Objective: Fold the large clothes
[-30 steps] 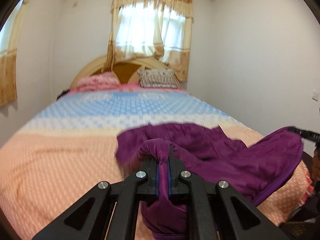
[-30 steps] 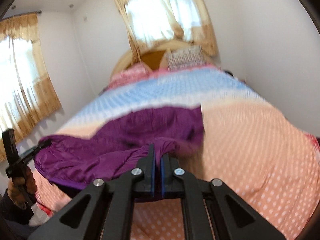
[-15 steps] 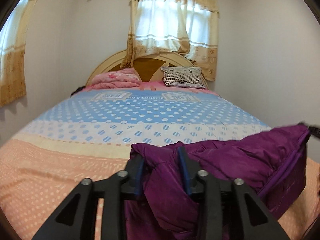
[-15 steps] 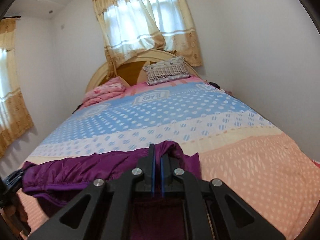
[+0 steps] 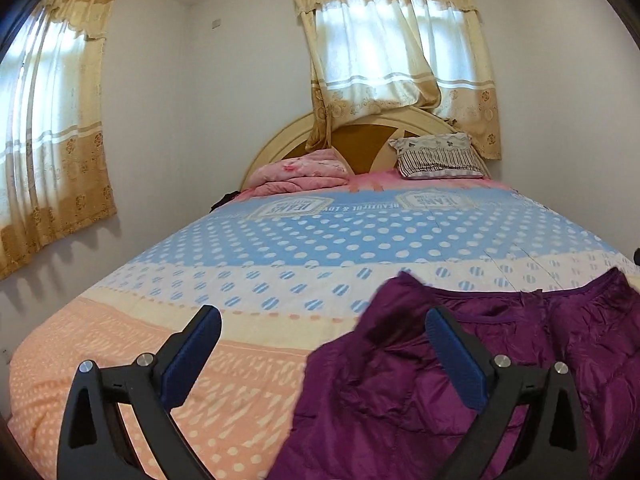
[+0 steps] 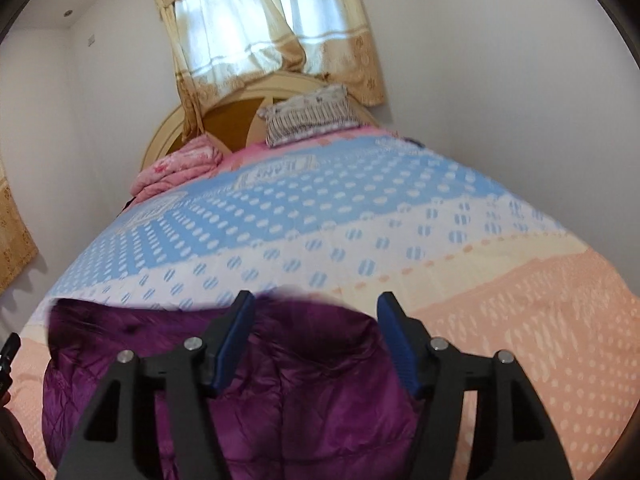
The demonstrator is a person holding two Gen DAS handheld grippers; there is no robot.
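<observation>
A purple quilted jacket (image 5: 520, 352) lies folded on the near part of the bed (image 5: 240, 280). In the left wrist view it fills the lower right. My left gripper (image 5: 324, 320) has its jaws opening wide; the jacket's left edge lies loose between them, untouched by the blue pads (image 5: 456, 360). In the right wrist view the jacket (image 6: 300, 380) fills the lower left and middle. My right gripper (image 6: 316, 304) is opening too, its pads clear of the jacket's blurred top edge.
The bed's cover is dotted, blue far off, peach close by. A pink folded blanket (image 5: 304, 176) and a striped pillow (image 5: 440, 156) rest against the headboard. Curtained windows (image 5: 384, 48) stand behind and on the left wall. The other gripper's black tip (image 6: 8, 354) shows at the left edge.
Both grippers were shut on bunched purple fabric and carried it forward over the bed. Now both have opened and the jacket has dropped onto the cover in a folded heap.
</observation>
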